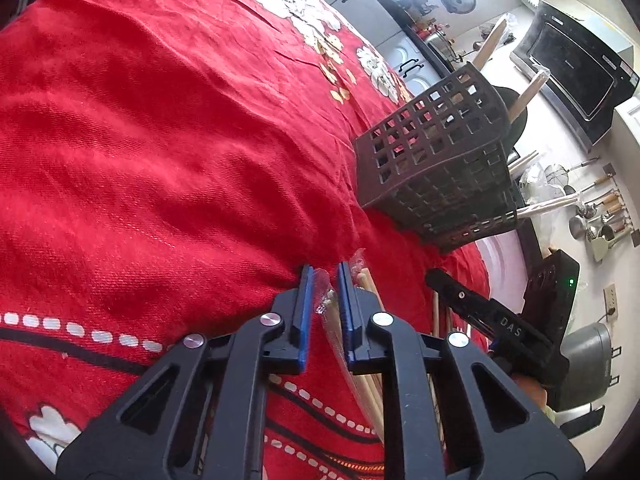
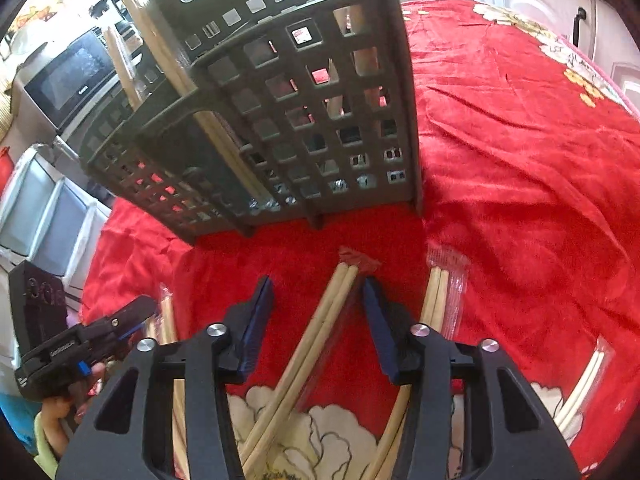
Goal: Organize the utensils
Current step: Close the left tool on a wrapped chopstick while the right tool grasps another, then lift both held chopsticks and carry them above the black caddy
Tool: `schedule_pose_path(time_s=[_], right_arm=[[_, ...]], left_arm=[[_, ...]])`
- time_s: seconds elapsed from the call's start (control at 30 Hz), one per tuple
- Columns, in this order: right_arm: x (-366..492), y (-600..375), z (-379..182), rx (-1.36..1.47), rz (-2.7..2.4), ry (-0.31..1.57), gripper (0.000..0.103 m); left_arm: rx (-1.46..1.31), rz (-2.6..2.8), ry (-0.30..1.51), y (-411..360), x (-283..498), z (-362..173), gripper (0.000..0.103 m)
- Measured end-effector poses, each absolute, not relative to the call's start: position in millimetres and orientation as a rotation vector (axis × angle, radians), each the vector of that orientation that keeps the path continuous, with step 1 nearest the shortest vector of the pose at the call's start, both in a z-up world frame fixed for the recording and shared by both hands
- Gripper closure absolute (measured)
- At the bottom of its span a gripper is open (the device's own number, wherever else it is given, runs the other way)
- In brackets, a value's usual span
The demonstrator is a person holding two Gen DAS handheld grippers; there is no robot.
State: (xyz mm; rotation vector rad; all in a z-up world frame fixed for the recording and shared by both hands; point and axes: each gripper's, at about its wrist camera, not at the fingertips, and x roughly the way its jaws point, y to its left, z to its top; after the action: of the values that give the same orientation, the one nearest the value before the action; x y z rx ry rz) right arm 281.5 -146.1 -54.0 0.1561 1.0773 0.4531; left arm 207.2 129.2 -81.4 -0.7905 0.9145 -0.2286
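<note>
A dark grid caddy (image 1: 436, 160) (image 2: 300, 120) stands on the red tablecloth (image 1: 160, 160) with several wooden chopsticks upright in it. In front of it lie wrapped chopstick pairs. My left gripper (image 1: 325, 278) is shut on one clear-wrapped pair (image 1: 330, 316), whose sticks run back between the blue pads. It also shows at the left edge of the right wrist view as the left gripper (image 2: 150, 306). My right gripper (image 2: 318, 292) stands open over another wrapped pair (image 2: 336, 292), which lies close to its right pad with a wide gap on the left.
More wrapped pairs lie right of my right gripper (image 2: 440, 300) and near the table's right edge (image 2: 580, 380). Beyond the caddy the table ends; a microwave (image 1: 576, 64) and hanging kitchen tools (image 1: 600, 208) are behind it. A person's hand (image 2: 60, 408) holds the left gripper.
</note>
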Motion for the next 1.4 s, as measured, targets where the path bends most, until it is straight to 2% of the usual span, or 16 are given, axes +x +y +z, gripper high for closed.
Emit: schedule_pose_path(time_s=[0.03, 0.13, 0.43, 0.9, 1.4], right_arm=[[282, -145, -54, 0.147, 0.447, 1.074, 0.065], [286, -146, -55, 0.13, 0.421, 1.063, 0.081], [286, -171, -51, 0.274, 0.467, 1.04, 0.094], [241, -169, 15, 0.24, 0.622, 0.826, 0.097], [209, -171, 69, 0.18, 0.667, 0.597, 0.097]], left_arm=[[-0.791, -0.229, 0.914, 130, 207, -82, 0.096], [-0.787, -0.227, 0.914, 131, 207, -83, 0.098], [-0.77, -0.24, 0.884, 128, 198, -70, 0.102], [-0.638, -0.302, 0.693, 112, 179, 11, 0.103], [-0.542, -0.394, 0.565, 88, 185, 82, 0.103]])
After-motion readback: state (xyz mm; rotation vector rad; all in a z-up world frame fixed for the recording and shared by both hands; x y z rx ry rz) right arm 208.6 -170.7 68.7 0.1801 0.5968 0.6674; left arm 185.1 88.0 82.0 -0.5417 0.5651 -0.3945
